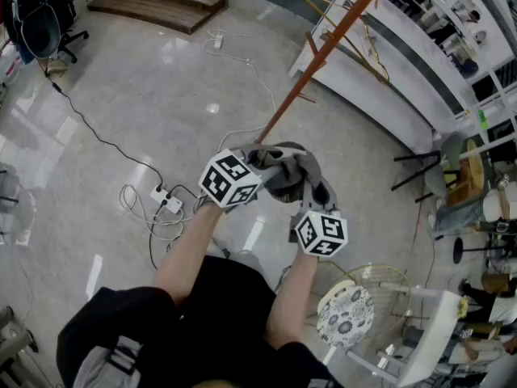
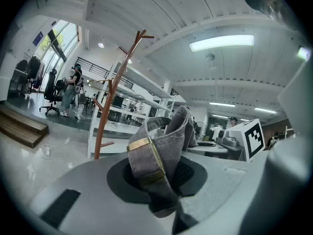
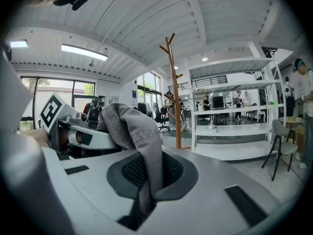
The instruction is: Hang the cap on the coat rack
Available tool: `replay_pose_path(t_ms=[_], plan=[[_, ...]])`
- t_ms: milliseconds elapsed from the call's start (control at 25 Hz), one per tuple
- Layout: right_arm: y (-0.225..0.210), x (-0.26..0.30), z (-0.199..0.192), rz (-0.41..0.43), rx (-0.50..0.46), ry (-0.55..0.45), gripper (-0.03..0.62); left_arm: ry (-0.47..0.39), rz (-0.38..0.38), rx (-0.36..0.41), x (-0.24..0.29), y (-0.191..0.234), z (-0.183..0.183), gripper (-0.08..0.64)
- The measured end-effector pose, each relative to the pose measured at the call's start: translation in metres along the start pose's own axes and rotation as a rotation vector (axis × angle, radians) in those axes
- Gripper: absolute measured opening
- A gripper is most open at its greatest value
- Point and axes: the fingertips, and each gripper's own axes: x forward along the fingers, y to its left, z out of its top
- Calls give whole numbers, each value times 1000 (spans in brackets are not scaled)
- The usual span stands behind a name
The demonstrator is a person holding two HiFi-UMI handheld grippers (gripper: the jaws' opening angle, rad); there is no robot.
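Your left gripper [image 2: 164,182] is clenched on the cap [image 2: 166,131]. Its jaws pinch the grey back strap just below the brass buckle [image 2: 145,144]. Your right gripper [image 3: 146,182] is clamped on the same cap, with a fold of grey fabric squeezed between its jaws and rising up and left toward the other gripper.

In the head view the two grippers sit close together in front of you, the left one higher. The cap is bunched between them and held in the air above the floor.

The coat rack [image 1: 323,51], an orange-brown wooden pole with short pegs, is just beyond the cap. From above, its pole runs up and to the right from behind the grey cloth. You cannot tell whether the cap touches it. In both gripper views the rack stands upright past the cap, in front of white shelving [image 1: 380,75].

On the glossy floor to the left of your arms lies a white power strip [image 1: 168,203] among looping cables. A wooden step [image 1: 157,2] sits far off at the top. A round patterned disc [image 1: 345,315] lies near your right elbow.
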Motion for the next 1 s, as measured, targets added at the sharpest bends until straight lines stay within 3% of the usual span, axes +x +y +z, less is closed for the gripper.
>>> replay_pose_path(t_ms=[240, 600, 1000], plan=[[-1, -6, 7, -4, -5, -43, 5, -5, -33, -14, 3, -7, 4, 69], [-4, -4, 5, -24, -4, -21, 11, 1, -49, -16, 2, -7, 5, 69], [4, 43, -6, 38, -10, 48, 14, -5, 31, -88, 1, 39, -2, 69]])
